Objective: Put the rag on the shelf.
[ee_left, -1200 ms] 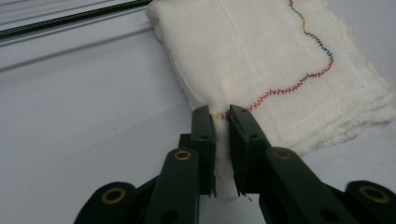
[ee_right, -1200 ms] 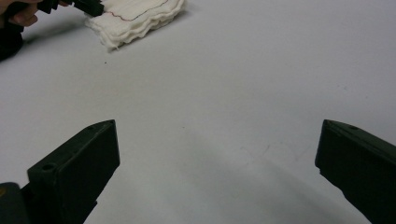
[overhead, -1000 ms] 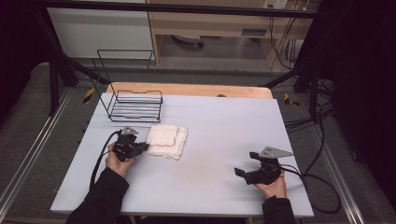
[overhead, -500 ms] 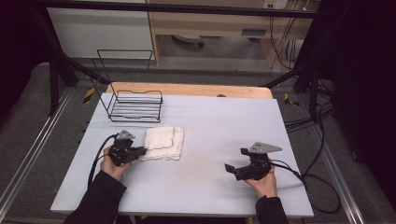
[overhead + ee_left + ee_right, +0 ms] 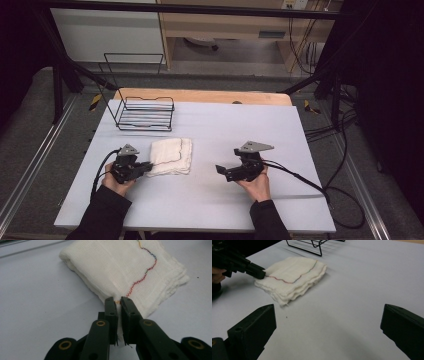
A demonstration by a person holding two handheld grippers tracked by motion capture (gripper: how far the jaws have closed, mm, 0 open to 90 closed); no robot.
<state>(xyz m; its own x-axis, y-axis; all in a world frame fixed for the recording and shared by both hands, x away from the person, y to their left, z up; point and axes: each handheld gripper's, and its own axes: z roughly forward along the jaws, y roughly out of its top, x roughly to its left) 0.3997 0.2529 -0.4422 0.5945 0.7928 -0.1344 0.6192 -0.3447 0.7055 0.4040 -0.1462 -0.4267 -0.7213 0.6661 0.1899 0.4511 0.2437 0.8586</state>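
Left gripper: clenched on the near corner of the folded cloth.
Right gripper: released, jaws wide, nothing between.
Cloth position: flat on table, ahead-left of right gripper, near wire basket.
Nearer hand: left.

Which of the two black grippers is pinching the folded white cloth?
The left gripper: its jaws are shut on the white cloth's edge. The right gripper is open, apart from it.

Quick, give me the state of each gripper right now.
Left gripper: closed, pinching the near edge of the folded white cloth.
Right gripper: open, holding nothing, aimed toward the cloth.
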